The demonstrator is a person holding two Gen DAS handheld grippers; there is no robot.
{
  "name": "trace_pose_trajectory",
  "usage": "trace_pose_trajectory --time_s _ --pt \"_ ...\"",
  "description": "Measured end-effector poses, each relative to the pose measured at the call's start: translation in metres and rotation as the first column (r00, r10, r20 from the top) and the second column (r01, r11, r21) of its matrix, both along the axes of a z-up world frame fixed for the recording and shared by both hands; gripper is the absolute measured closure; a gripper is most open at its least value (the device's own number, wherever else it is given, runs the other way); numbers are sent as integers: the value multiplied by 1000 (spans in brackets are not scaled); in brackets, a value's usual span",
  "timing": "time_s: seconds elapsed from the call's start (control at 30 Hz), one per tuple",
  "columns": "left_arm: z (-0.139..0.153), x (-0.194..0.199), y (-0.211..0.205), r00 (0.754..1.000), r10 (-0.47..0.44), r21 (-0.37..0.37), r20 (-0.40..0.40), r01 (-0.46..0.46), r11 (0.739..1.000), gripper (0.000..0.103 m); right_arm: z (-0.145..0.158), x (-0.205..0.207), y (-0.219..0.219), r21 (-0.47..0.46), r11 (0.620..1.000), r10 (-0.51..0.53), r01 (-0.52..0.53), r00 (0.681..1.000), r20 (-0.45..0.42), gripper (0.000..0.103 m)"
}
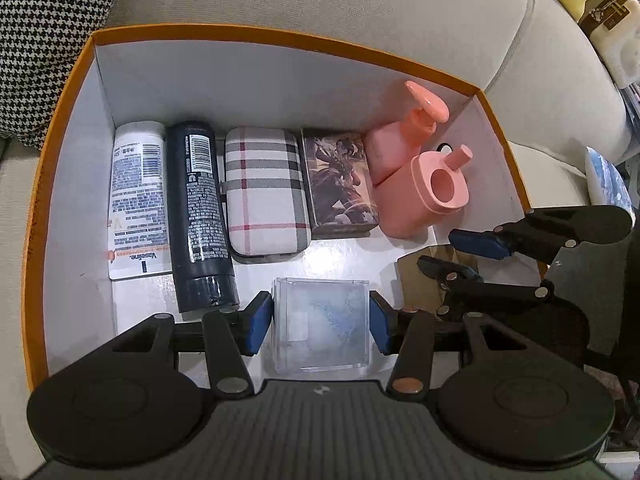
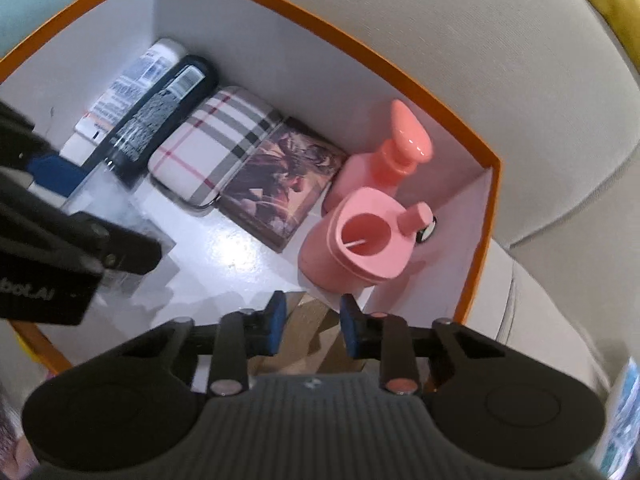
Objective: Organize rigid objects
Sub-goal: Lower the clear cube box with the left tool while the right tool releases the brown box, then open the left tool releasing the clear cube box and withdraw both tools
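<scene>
Left gripper (image 1: 320, 320): angled steeply down into orange box (image 1: 280, 38), pads clamped on clear plastic case (image 1: 320, 324) on box floor.
Right gripper (image 2: 313, 328): angled down, jaws narrow around tan flat piece (image 2: 308, 340); contact unclear, blurred.

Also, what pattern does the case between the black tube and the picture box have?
The case has a plaid check: cream with grey and red lines; clearest in left wrist view.

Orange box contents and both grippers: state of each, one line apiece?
clear plastic case: between left gripper pads, upright
brown flat piece: between right gripper pads, grip unclear
white tube: lying flat
black tube: lying flat
plaid case: closed
pink pump bottle: upright
</scene>
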State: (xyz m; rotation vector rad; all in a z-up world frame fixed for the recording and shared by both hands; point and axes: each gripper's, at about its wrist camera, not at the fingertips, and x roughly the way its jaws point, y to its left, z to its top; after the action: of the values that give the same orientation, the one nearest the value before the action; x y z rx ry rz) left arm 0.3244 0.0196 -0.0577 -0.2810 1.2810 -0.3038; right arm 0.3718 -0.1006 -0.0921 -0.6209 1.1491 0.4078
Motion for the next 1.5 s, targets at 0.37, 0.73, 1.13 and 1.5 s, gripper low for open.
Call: trace_pose_trajectory --time_s 0.37,0.73,1.13,1.5 --pt "-2 7 -9 1000 8 -33 -19 -8 999 45 37 -11 -13 91 996 -27 16 993 116 75" --pt "-19 27 -36 995 52 -28 -88 -54 998 45 68 -9 -60 193 972 -190 138 940 283 72" --pt "-27 39 -49 994 78 -46 -83 -82 996 40 53 -17 -58 200 973 -164 111 948 273 68" --pt "0 26 -44 989 -150 11 5 149 989 60 53 -20 -61 217 974 -122 61 951 283 67"
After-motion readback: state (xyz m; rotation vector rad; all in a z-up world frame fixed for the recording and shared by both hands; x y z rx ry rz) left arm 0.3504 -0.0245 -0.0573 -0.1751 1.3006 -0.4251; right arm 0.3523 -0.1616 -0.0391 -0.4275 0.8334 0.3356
